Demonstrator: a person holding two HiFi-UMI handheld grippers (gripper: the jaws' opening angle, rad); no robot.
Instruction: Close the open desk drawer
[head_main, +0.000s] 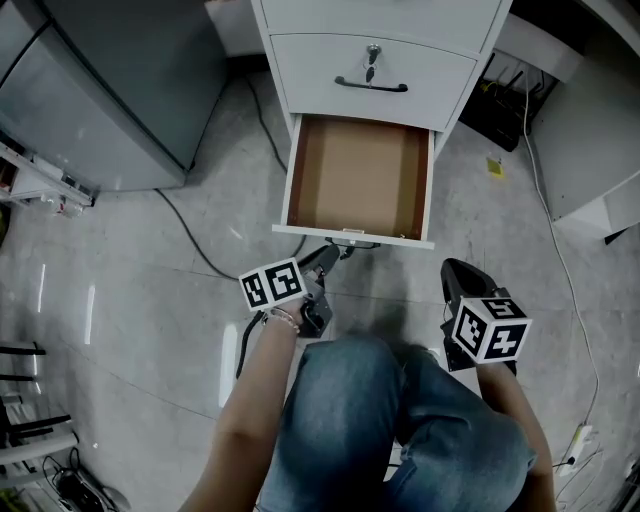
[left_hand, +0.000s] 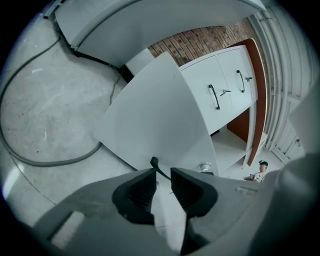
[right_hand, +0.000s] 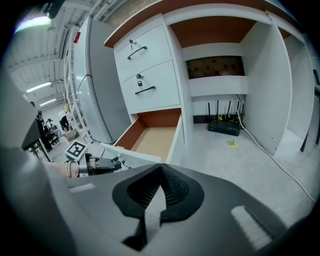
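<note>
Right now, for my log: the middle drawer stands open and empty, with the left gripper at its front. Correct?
No: the right gripper view shows the bottom drawer open, below two closed drawers. The rest holds: it is empty, with the left gripper at its front.

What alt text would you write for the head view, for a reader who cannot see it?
Seen from above, the empty bottom drawer of a white cabinet stands pulled open. A crouching person holds the left gripper, jaws slightly apart, at the drawer's front edge; the right gripper, shut, hangs clear of it to the right.
</note>
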